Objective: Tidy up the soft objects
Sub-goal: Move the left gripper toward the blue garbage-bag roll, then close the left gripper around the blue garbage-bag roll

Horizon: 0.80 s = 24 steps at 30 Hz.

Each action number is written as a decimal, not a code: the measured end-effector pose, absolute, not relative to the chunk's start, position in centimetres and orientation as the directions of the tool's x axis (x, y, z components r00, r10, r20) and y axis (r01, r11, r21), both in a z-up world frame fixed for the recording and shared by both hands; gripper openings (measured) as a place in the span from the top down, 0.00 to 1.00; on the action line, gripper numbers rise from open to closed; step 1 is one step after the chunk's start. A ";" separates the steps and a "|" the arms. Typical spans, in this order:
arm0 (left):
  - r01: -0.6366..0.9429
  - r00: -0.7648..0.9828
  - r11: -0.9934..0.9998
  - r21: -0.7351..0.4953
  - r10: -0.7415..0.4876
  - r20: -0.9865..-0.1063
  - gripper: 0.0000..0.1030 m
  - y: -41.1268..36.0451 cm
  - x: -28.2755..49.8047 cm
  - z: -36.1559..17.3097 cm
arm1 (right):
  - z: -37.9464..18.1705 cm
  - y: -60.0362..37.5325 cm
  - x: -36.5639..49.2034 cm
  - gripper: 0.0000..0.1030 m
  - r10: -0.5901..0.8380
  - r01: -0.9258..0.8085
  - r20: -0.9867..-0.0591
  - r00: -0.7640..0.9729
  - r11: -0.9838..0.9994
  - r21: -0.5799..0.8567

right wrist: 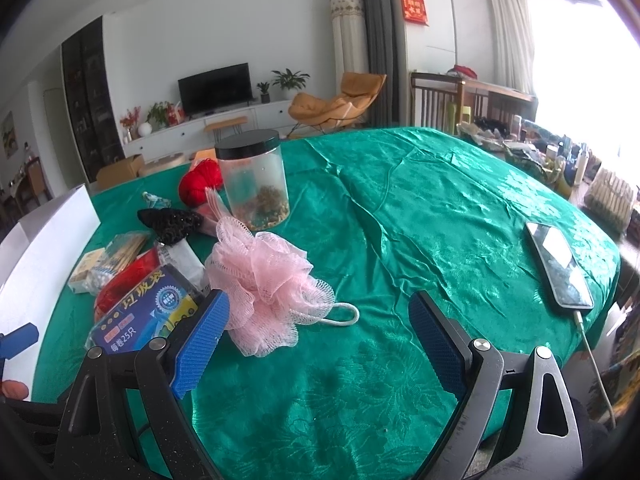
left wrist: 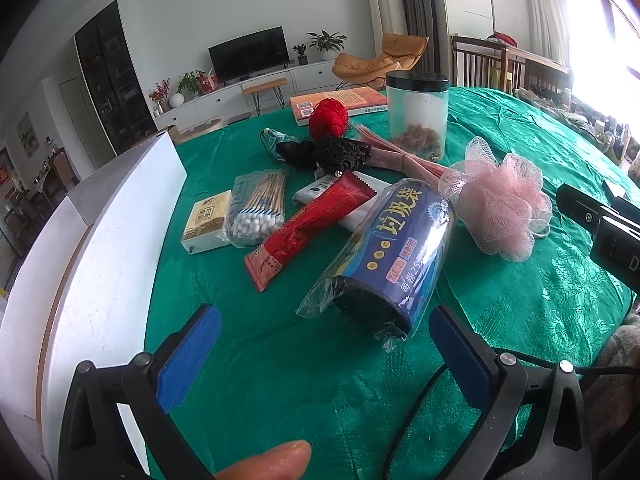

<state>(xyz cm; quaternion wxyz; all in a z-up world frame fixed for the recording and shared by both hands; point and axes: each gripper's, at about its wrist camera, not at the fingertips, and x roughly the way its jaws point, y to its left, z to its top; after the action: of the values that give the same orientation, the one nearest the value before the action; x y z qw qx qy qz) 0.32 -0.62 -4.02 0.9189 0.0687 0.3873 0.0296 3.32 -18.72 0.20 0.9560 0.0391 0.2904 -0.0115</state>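
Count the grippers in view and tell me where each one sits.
2. The left gripper hangs open near the trash bag roll. The right gripper hangs open beside the pink bath pouf.

A smartphone (right wrist: 559, 268) lies flat near the right edge of the green-clothed tabletop (right wrist: 420, 208), a white cable (right wrist: 596, 364) plugged into its near end. Behind the tabletop stand a television (right wrist: 216, 87) on a white cabinet, an orange lounge chair (right wrist: 340, 102) and potted plants (right wrist: 290, 79). A red wall hanging (right wrist: 415, 7) hangs beside grey curtains.
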 end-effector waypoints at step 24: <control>-0.035 0.563 0.998 0.049 0.060 -0.824 0.00 1.6 2.2 -7.9 | -0.3 -18.6 4.0 0.10 0.019 0.033 -0.596 0.803 0.996 0.077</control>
<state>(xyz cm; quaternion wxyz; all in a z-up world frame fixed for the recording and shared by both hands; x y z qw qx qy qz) 2.20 1.61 -7.87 0.8840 0.0136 0.4665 0.0267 3.95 -18.57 -0.35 0.9485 0.0417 0.3140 -0.0037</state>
